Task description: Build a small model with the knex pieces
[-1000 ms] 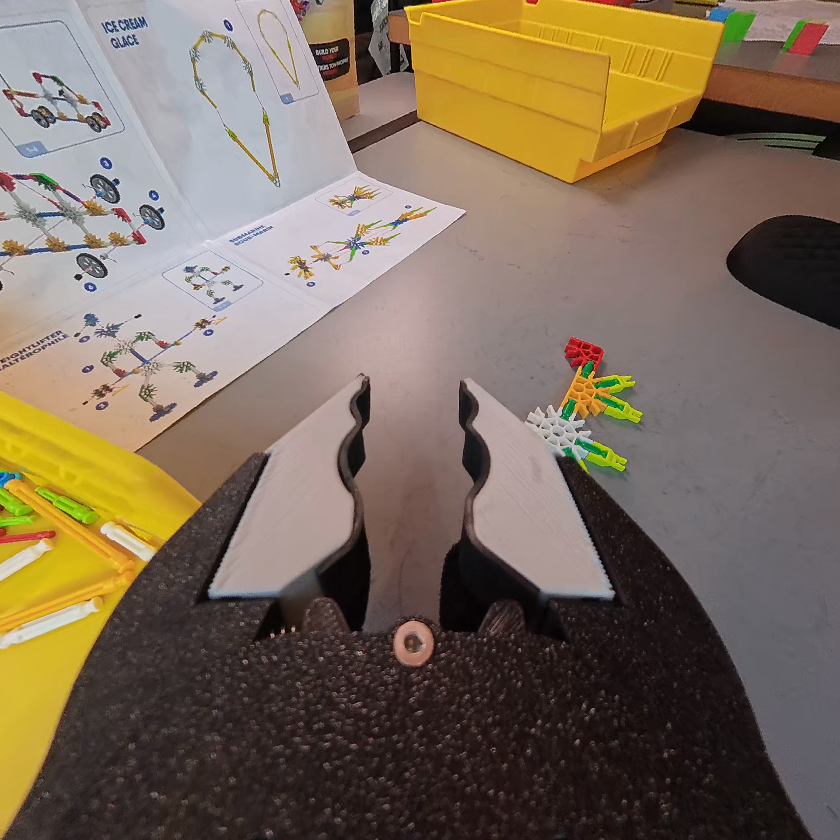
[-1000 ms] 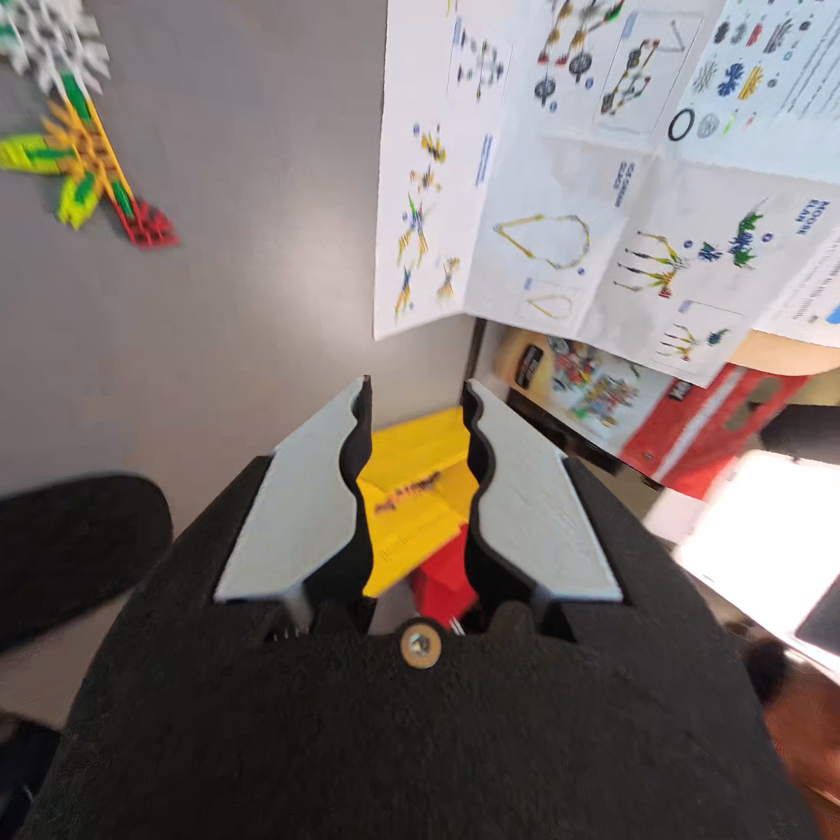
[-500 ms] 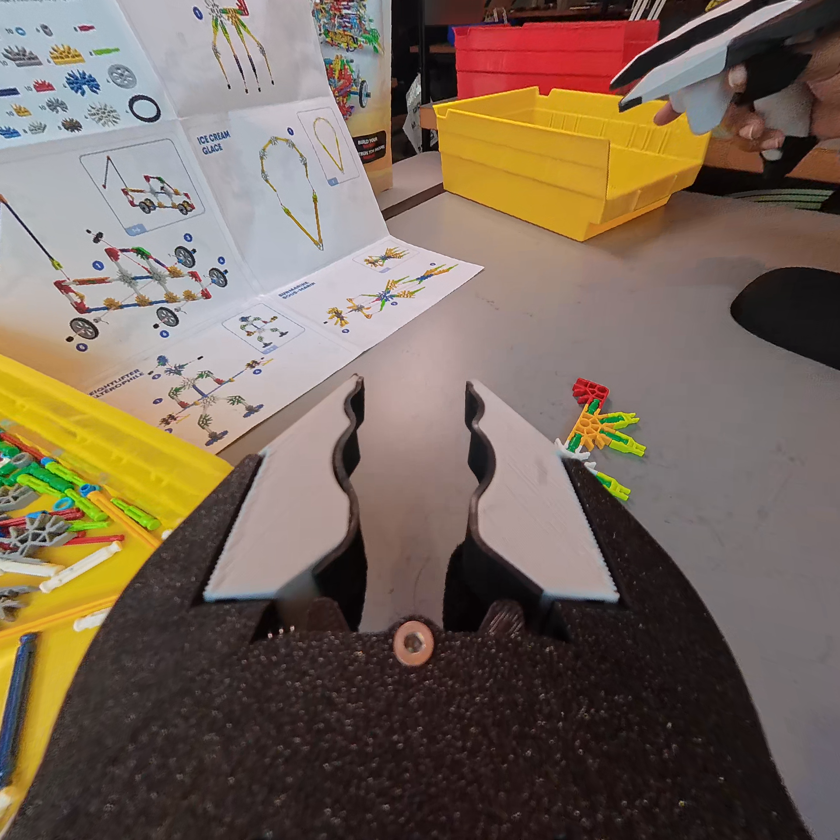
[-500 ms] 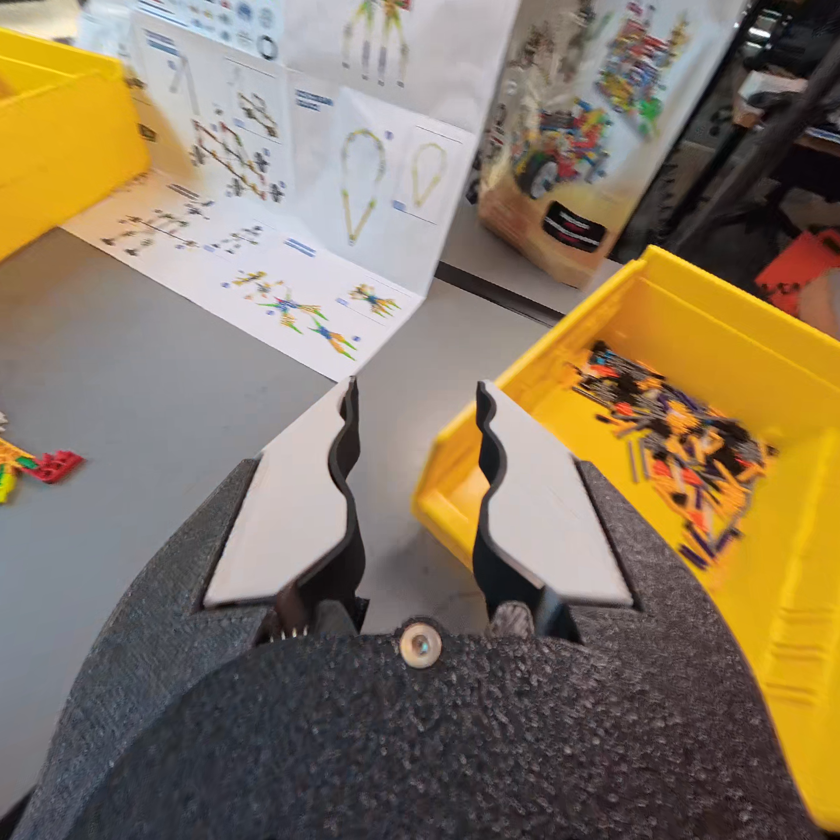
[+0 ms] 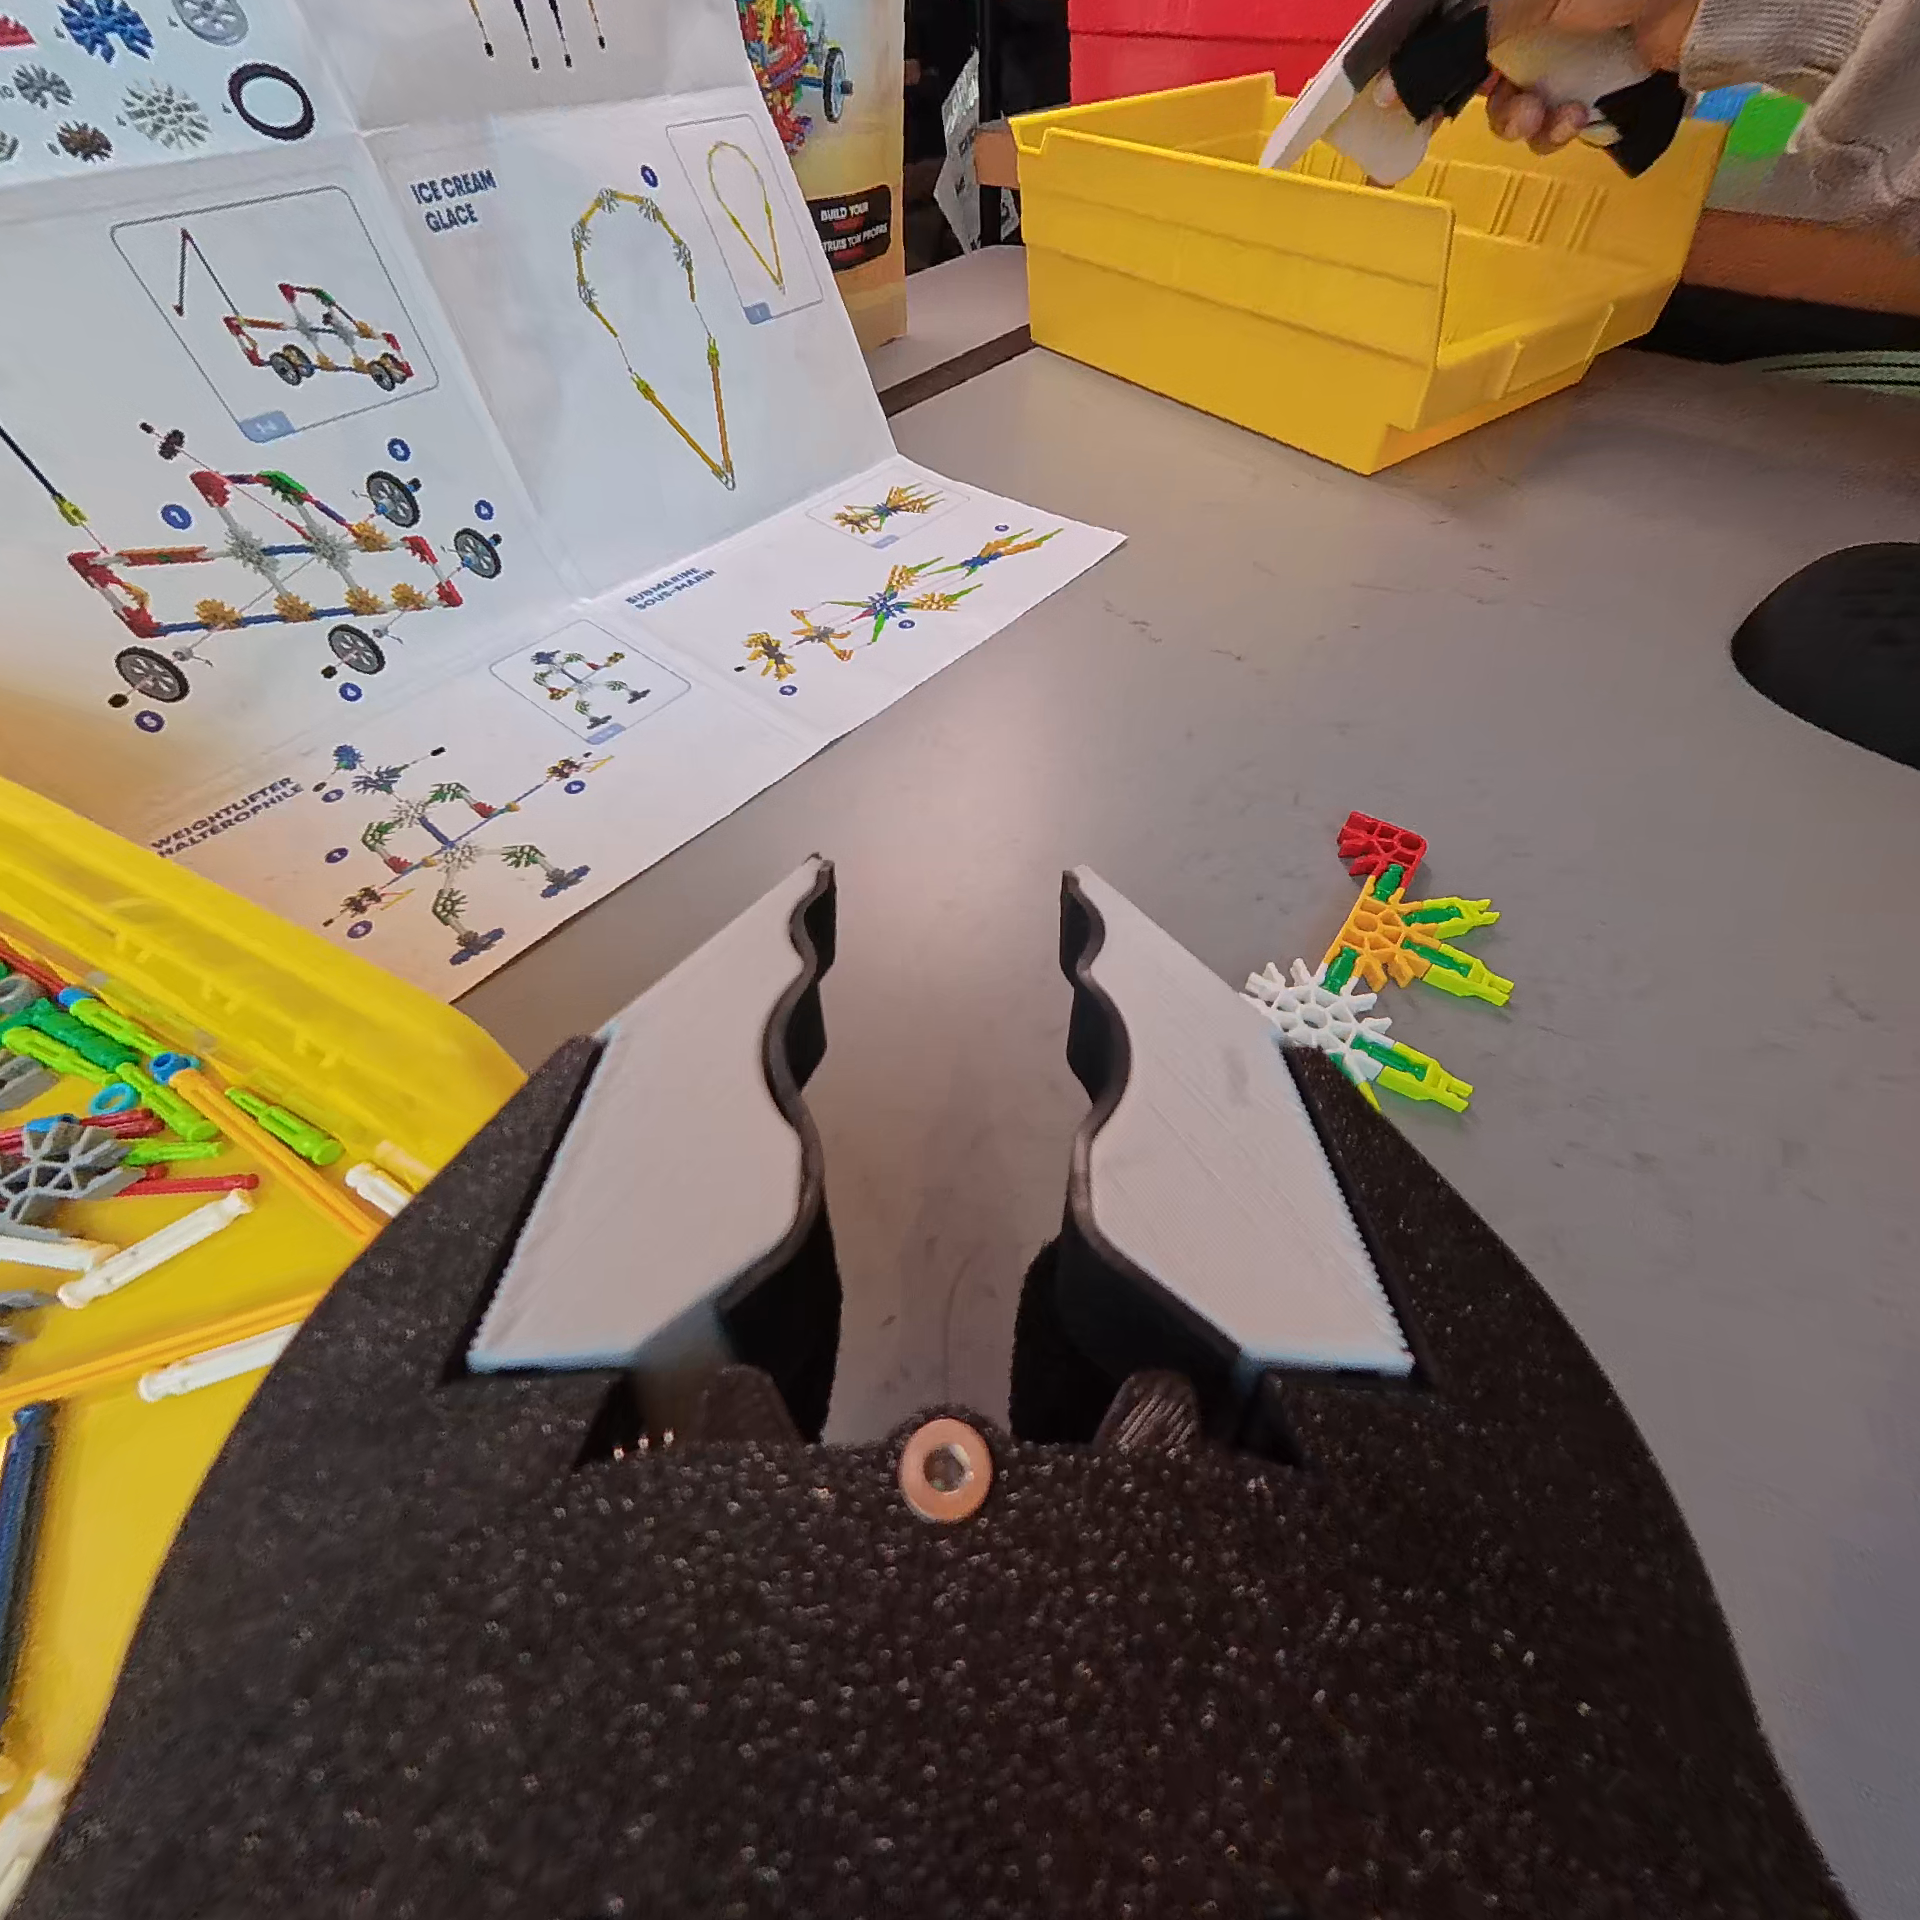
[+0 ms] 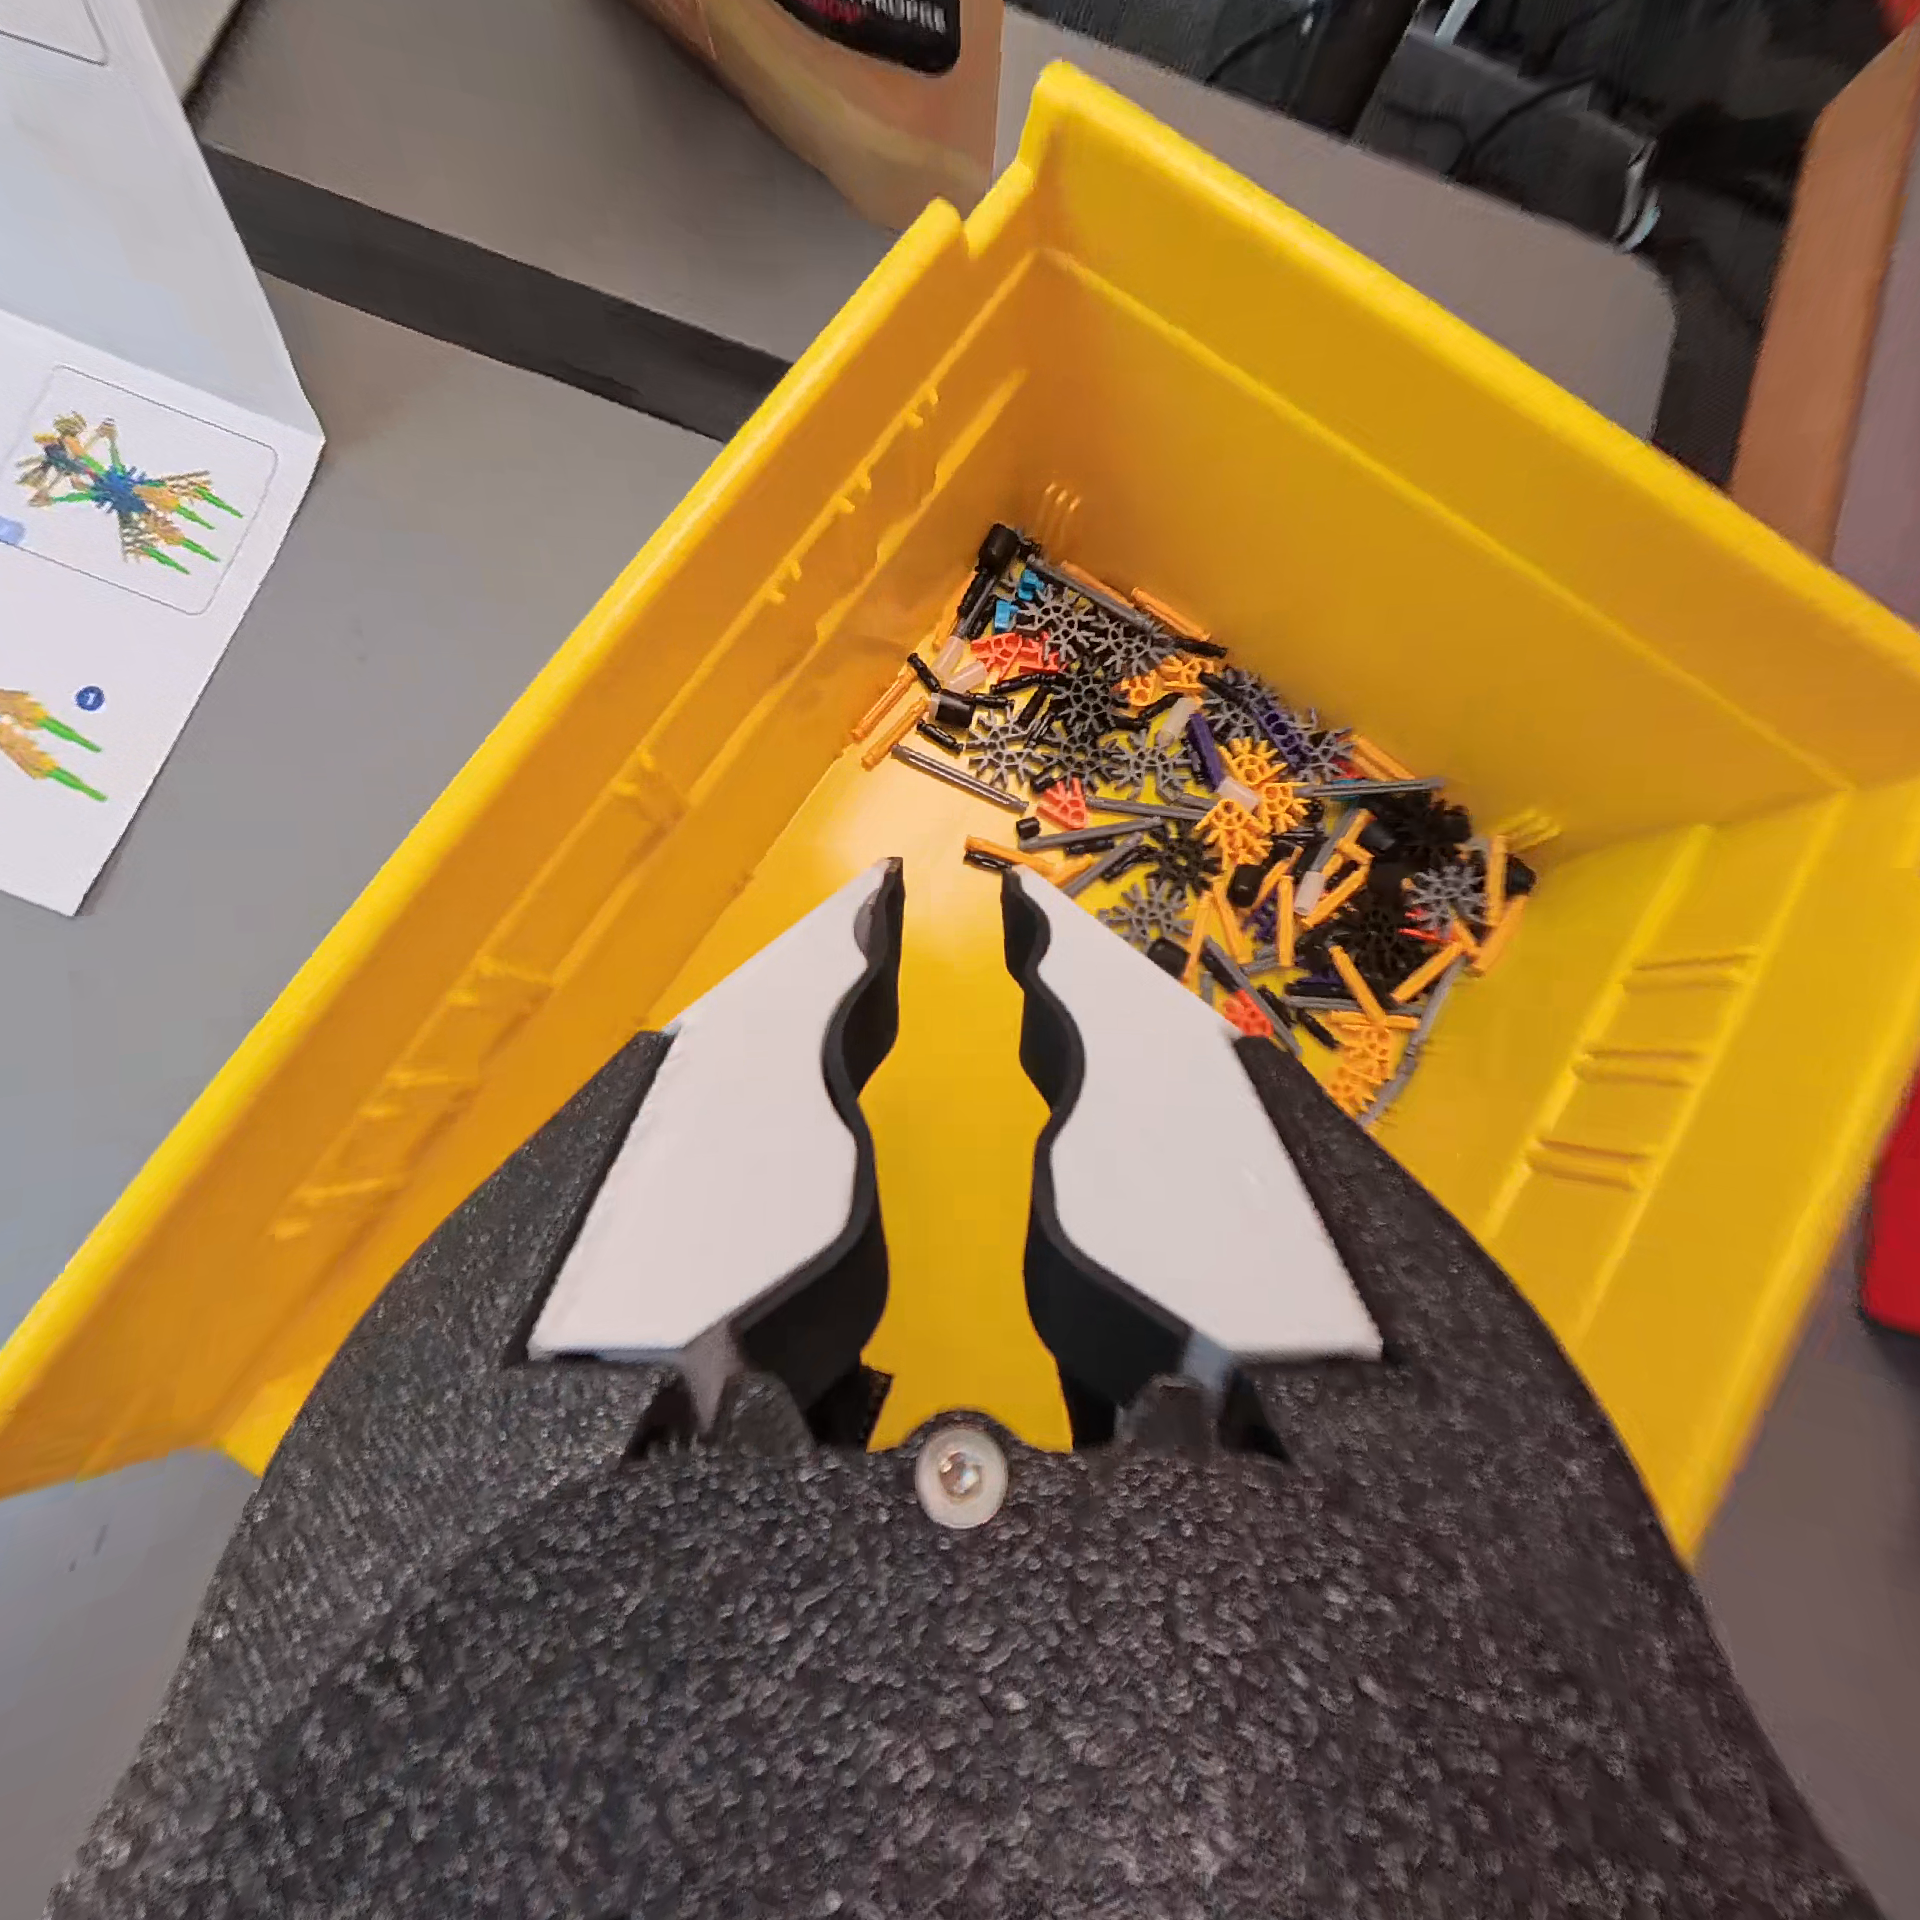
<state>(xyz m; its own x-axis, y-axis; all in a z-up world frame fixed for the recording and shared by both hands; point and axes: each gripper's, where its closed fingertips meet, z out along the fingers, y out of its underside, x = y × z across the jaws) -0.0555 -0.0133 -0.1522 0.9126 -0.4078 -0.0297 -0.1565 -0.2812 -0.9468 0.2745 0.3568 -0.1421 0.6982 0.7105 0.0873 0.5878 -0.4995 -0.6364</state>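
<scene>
**Plainly: both our grippers open and empty, one above the table, one in a bin**

Largest first, we see the grey table point(image 5: 1351, 644) spreading under our left gripper point(image 5: 945, 883), whose jaws stand well apart with nothing between them, only bare tabletop. At ten o'clock the folded instruction sheet point(image 5: 436, 436) stands propped, its lower flap flat on the table. At one o'clock, well away, sits a yellow bin point(image 5: 1247, 301), and our right gripper point(image 5: 1309, 125) dips over its rim, held by a hand point(image 5: 1558, 94). At eight o'clock a second yellow bin point(image 5: 239, 997) holds loose green, white and yellow rods point(image 5: 156, 1143). At three o'clock, just beside the left gripper's right finger, lies a small built piece point(image 5: 1371, 977): white snowflake connector, orange connector, red corner piece and green rods, flat on the table. A black rounded shape point(image 5: 1839, 655) lies at the two o'clock edge.

From the right wrist view, our right gripper point(image 6: 951, 878) hangs inside the yellow bin point(image 6: 727, 779), jaws parted by a narrow gap and holding nothing, bare yellow floor showing between them. At one o'clock, near its tips, lies a heap of black, grey and orange connectors and rods point(image 6: 1195, 790). The instruction sheet point(image 6: 114, 582) lies at nine o'clock, outside the bin.
</scene>
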